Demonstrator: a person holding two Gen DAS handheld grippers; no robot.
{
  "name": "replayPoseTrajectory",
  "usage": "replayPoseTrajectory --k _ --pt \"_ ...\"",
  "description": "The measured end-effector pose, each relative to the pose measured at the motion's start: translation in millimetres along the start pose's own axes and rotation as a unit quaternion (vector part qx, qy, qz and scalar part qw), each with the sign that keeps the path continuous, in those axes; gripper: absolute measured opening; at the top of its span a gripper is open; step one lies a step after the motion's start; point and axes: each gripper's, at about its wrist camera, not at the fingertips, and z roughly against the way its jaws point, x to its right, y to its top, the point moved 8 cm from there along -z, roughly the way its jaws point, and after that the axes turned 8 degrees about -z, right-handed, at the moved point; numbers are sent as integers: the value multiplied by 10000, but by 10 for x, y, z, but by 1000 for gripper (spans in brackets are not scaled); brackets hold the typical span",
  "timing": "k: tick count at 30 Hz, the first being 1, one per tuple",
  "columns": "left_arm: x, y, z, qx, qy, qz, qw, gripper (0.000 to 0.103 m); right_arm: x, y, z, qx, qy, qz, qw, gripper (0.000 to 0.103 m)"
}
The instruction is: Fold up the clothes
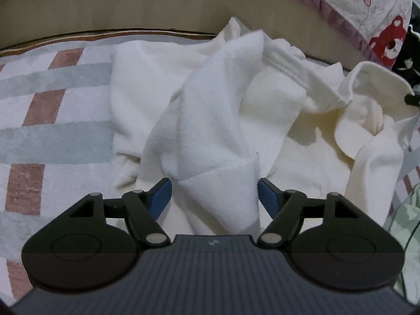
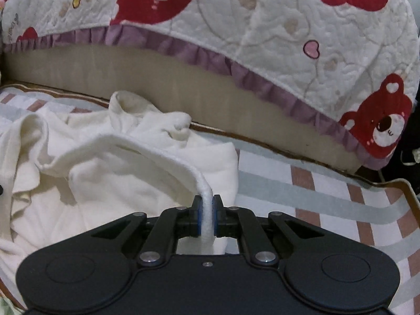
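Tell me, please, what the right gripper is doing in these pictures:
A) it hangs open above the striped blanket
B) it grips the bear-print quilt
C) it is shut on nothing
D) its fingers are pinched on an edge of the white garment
D: in the right wrist view the right gripper has both fingers pressed against a lifted edge of the white garment.

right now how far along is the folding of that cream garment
Early. Nothing looks folded: the cream garment lies rumpled on the striped mat. In hand: the right gripper is shut on a thick edge of it, lifted off the heap. The left gripper stands open around a raised fold, pads not pressing. Left: spreading it flat and every fold.
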Motion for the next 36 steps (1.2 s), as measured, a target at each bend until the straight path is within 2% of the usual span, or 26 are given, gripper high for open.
replayPoseTrajectory --k 1,2,3,6,8,10,12,14,17,19,22,24,28,34,36 --pt "21 -7 -15 -4 25 -86 10000 67 14 -19 4 0 -4 -8 10000 8" --pt "41 -11 -20 -6 40 -163 9999 31 24 -32 12 6 -6 -14 10000 8" --pt "45 7 34 3 -17 -179 9998 7 33 -34 17 16 -12 -12 10000 8" --pt "50 67 204 64 -192 -209 9996 7 59 -26 11 71 -20 -23 10000 8" --pt "-63 208 425 566 -364 62 9977 7 94 -6 10 105 15 -123 9999 8" --pt "-234 309 610 1025 -725 529 9907 7 155 30 11 155 60 -302 9994 8" --pt "-435 356 717 1396 -980 1046 9798 7 218 65 22 210 93 -471 9986 8" --pt "-650 335 699 1459 -858 1459 9747 7 299 95 42 281 105 -668 9973 8" --pt "-863 258 584 1299 -133 1535 9795 7 406 125 76 394 155 -867 9953 8" --pt "-877 247 539 1318 -39 1544 9792 7 440 109 68 431 137 -871 9952 8" --pt "-837 305 576 1445 -260 1587 9764 7 468 46 14 416 60 -991 9942 8" --pt "-820 339 675 1694 -234 1544 9731 7 488 19 -4 435 60 -1224 9915 8" --pt "-824 446 1034 2449 -829 1771 9496 7 523 114 199 785 38 -1439 9865 8" --pt "-975 391 870 2001 -463 2112 9556 7 508 317 671 1596 -182 -787 9839 8" --pt "-976 347 759 1910 -893 2365 9485 7 494 252 665 1588 -171 -861 9834 8"
